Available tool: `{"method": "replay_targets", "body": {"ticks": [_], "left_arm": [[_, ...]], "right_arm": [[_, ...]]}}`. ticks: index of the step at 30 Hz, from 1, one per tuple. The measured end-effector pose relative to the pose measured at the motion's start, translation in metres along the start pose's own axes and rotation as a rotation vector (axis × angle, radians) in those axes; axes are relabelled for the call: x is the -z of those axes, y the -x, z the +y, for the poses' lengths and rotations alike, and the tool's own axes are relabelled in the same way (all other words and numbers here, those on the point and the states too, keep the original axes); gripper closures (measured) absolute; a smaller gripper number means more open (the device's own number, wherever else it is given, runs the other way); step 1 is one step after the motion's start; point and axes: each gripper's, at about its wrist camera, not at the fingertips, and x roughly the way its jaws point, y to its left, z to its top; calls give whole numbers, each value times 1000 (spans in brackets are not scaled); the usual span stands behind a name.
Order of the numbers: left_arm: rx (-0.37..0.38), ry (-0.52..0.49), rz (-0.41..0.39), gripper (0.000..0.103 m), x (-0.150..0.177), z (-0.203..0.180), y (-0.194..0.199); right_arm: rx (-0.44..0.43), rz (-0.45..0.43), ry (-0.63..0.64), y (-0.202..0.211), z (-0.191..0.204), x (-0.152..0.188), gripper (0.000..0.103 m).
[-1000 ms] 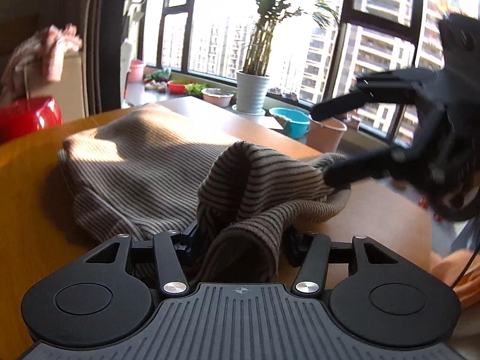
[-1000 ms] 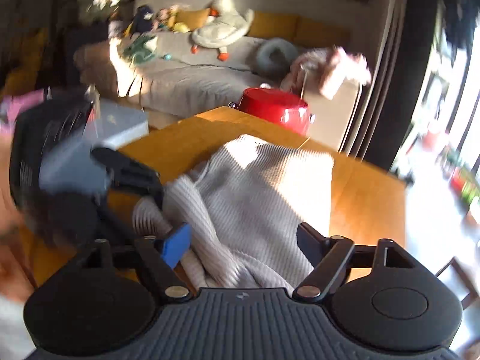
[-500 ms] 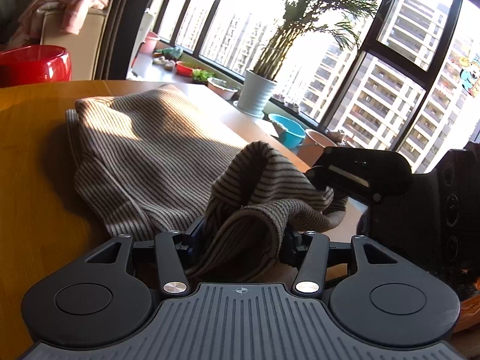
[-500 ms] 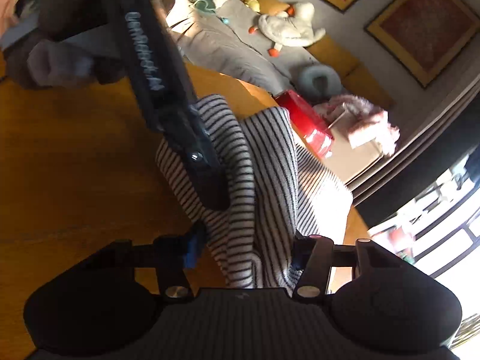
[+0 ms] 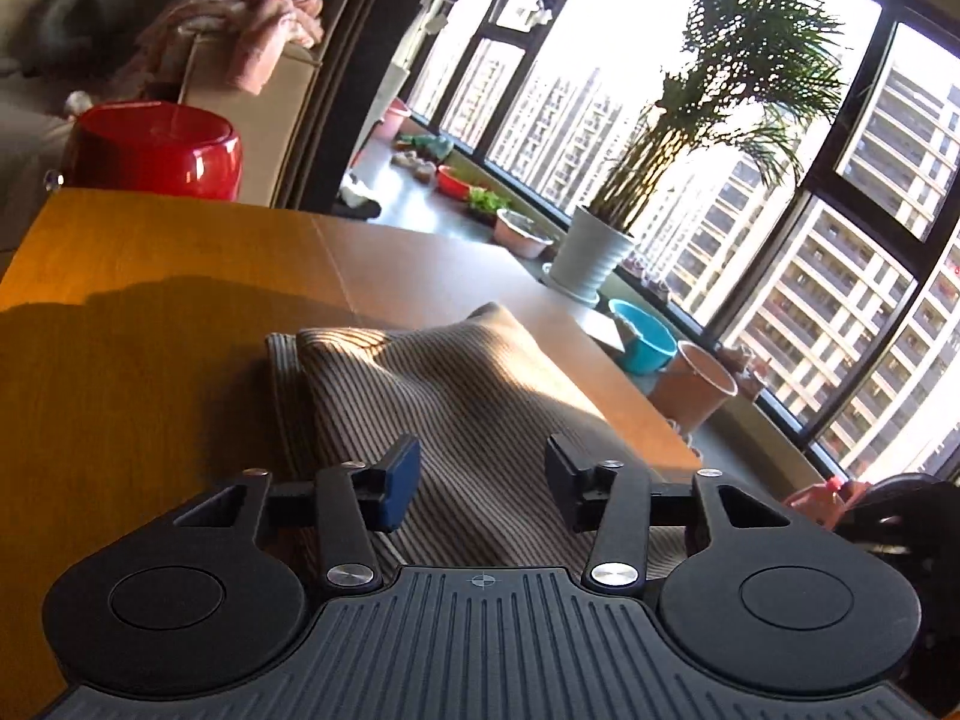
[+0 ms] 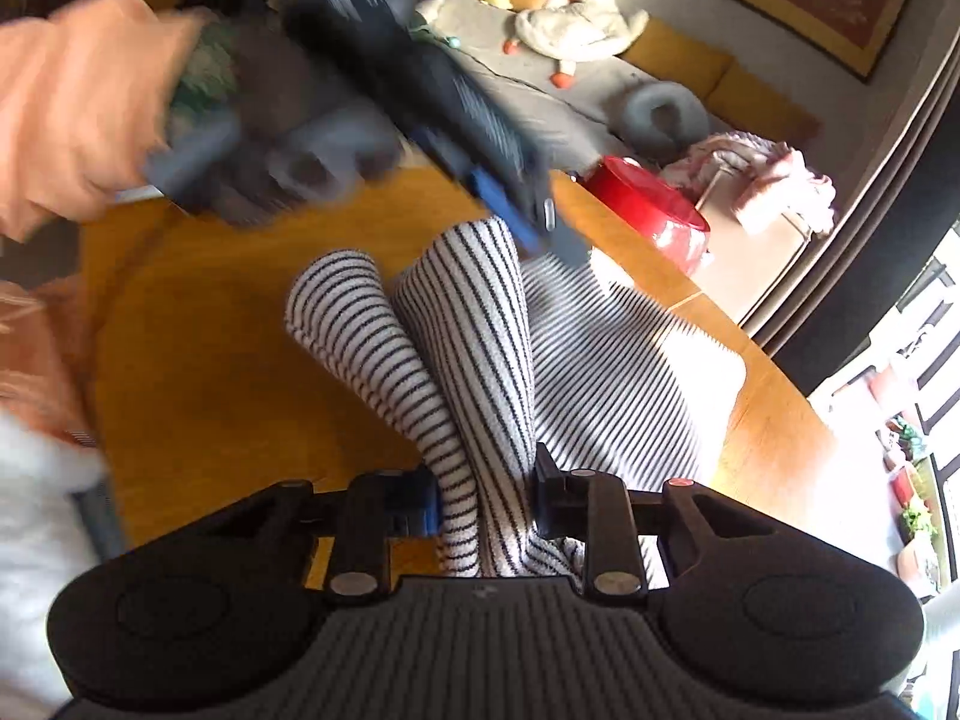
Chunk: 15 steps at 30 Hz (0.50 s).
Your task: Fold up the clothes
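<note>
Beige knitted sweater with thin dark stripes lying partly folded on the orange-brown wooden table, close to the window-side edge. Right claw narrow, having just been closing, with a raised fold of the sweater pinched between the pads. Left claw also just been closing a little, yet holding nothing: pads apart, gap empty, striped cloth only underneath. In the right wrist view, seen blurred above the far end of the raised fold; impossible to say there whether touching the cloth or not.

Possible trouble from here:
- Pulling with one claw only. With just the right grip, risk of dragging the whole sweater across the smooth table instead of turning one layer over, and so of spoiling the fold already made.
- Narrow pinch on thick knit. Risk of the fold slipping out under tension, or of catching two layers instead of one, giving a crooked edge.
- Closeness of both claws over the same fold. Risk of knocking together, or of pushing the cloth into a bunch.
- Position near the table edge. Risk of a loose part sliding off the side during a long pull.
</note>
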Motion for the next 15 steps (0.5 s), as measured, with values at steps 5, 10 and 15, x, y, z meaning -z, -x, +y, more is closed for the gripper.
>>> {"method": "replay_targets", "body": {"ticks": [5, 10, 15], "left_arm": [[40, 7, 47, 57, 10, 3, -16], [51, 1, 38, 57, 11, 5, -17], [17, 49, 3, 55, 7, 31, -5]], "right_arm": [[28, -58, 14, 52, -16, -21, 77], [35, -111, -33, 52, -65, -47, 76], [-50, -46, -174, -31, -125, -52, 76]]}}
